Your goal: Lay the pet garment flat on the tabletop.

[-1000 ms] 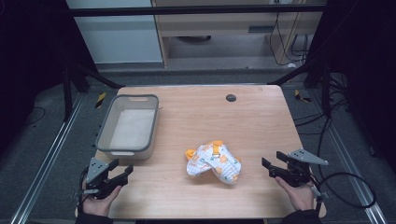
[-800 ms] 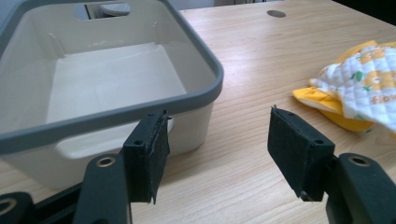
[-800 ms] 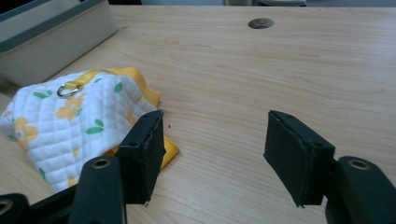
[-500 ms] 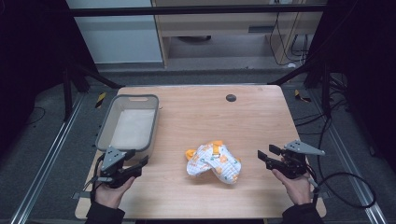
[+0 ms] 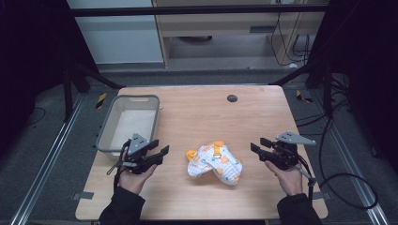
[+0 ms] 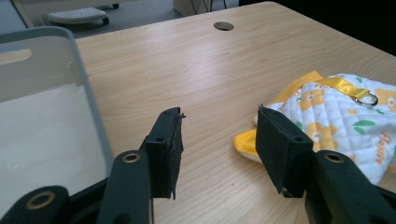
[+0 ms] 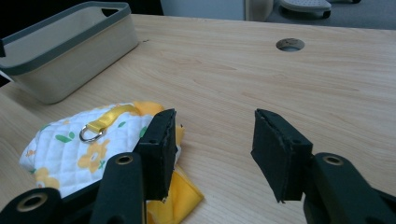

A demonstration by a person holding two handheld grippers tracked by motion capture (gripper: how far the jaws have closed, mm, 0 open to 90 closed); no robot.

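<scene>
While the quilted cloth (image 5: 215, 163) is lying crumpled on the wooden table (image 5: 197, 112), between the two hands and nearer the person's edge, the left gripper (image 5: 159, 152) is hovering just to its left, beside the near corner of the grey basket (image 5: 107, 136). Its jaws are standing apart, having just been closing, and nothing is sitting between them; in the left gripper view only bare tabletop is showing in the gap, with the cloth (image 6: 336, 112) lying just beyond the right-hand jaw and the basket (image 6: 88, 93) at the left. Whether that jaw is brushing the yellow edge of the fabric, I cannot tell.

On the other side, the right gripper (image 5: 257, 146) is pointing toward the cloth from the right, near it but apart from it in the high view. Its jaws are also standing apart after just closing somewhat, gripping nothing. In the right gripper view the cloth (image 7: 84, 144), white with orange flowers and a yellow strap carrying a metal ring (image 7: 90, 134), is lying behind and under the left-hand jaw, while the gap is framing plain wood.
</scene>
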